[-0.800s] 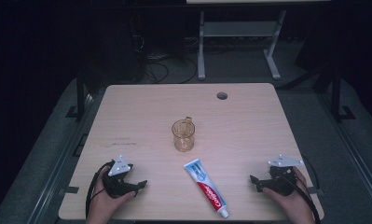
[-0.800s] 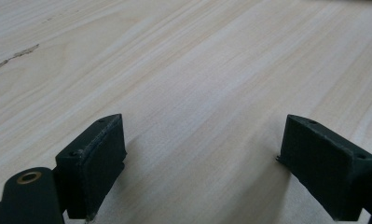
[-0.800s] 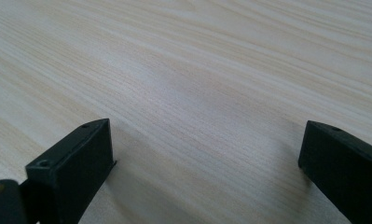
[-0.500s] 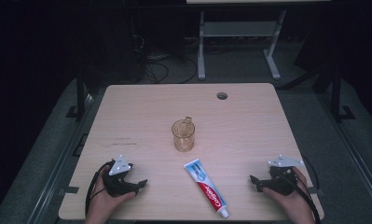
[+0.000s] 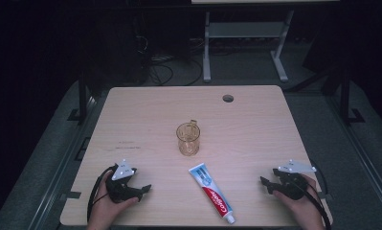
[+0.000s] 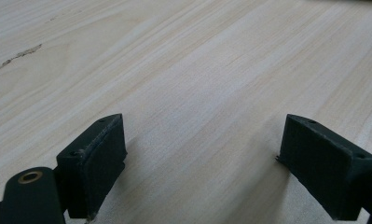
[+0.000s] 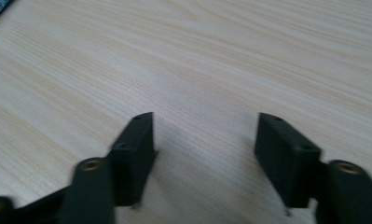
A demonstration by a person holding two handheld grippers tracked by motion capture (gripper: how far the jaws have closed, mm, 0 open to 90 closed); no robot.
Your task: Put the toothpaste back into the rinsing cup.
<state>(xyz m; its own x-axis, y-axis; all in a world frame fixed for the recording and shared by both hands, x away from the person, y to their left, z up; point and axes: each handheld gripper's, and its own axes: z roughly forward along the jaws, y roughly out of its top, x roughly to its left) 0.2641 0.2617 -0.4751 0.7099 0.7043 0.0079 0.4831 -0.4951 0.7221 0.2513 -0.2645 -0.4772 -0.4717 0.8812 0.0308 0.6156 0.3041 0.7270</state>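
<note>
Toothpaste tube (image 5: 212, 193) lying flat before the glass mug (image 5: 188, 138), untouched; left gripper (image 5: 141, 188) and right gripper (image 5: 265, 182) rest apart-jawed, empty; all handling remains

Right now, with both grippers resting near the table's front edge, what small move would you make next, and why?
Probably ease the right gripper leftward toward the toothpaste tube. Its jaws stand open with nothing between them, and the tube lies flat between the two grippers, just in front of the upright glass mug. The left gripper is also open and empty.
</note>
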